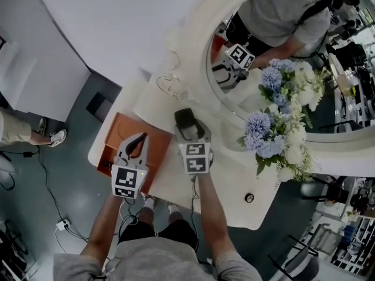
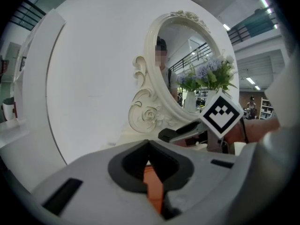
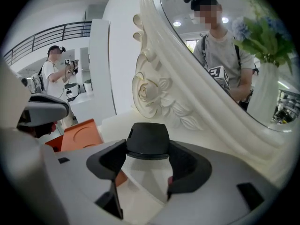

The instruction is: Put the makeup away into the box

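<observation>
Makeup here looked to be one black compact (image 1: 186, 120), clamped by its two sides between the wide-set jaws of the right gripper (image 1: 190, 134) over the white table (image 1: 234, 192), just right of the orange box (image 1: 114, 134). The left gripper (image 1: 140, 139) hung over that box with its jaws closed tip to tip and nothing between them.

The compact seemed small, stiff and light, with a smooth shell that could slip out of the pads. Its lid and whatever it held were probably fragile, so a firm but gentle hold across the middle of the sides, as it was then, looked right.

The box sat at the table's left edge, so a hard set-down could nudge it toward the drop. Bare table lay between compact and box, giving a short, open way left. The left gripper stood in that way above the box. The mirror (image 1: 199, 34) and flowers (image 1: 275, 127) crowded the far right.
</observation>
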{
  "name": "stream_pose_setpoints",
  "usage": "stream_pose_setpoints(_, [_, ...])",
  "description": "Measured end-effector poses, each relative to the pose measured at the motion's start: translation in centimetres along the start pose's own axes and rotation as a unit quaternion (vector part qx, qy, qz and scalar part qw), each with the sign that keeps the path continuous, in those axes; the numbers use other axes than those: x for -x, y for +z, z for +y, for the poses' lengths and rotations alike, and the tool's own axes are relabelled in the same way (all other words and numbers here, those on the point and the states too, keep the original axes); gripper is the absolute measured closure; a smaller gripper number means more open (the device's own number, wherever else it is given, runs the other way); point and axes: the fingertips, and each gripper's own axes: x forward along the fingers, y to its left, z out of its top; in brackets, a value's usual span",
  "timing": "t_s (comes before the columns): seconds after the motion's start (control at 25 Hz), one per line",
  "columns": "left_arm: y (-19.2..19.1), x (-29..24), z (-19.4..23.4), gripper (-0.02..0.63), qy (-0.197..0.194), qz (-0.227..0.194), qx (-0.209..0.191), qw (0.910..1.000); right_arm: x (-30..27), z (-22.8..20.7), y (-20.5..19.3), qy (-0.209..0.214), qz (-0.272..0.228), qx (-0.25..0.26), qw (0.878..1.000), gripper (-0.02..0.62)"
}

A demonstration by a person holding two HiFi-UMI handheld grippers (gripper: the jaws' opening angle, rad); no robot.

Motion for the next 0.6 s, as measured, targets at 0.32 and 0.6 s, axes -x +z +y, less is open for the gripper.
stream_pose_setpoints(0.32, [1.0, 4.1, 0.9, 0.605, 0.04, -0.019, 0.007, 0.999, 5.2, 3.9, 3.7, 0.034, -0.054, 0.046, 0.997, 0.297])
stream_pose_setpoints(0.6, [0.6, 9.4, 1.8, 0.604, 0.088, -0.03, 0.019, 0.9955, 8.8, 9.4, 4.9, 0.081, -0.083, 0.084, 0.99, 0.296])
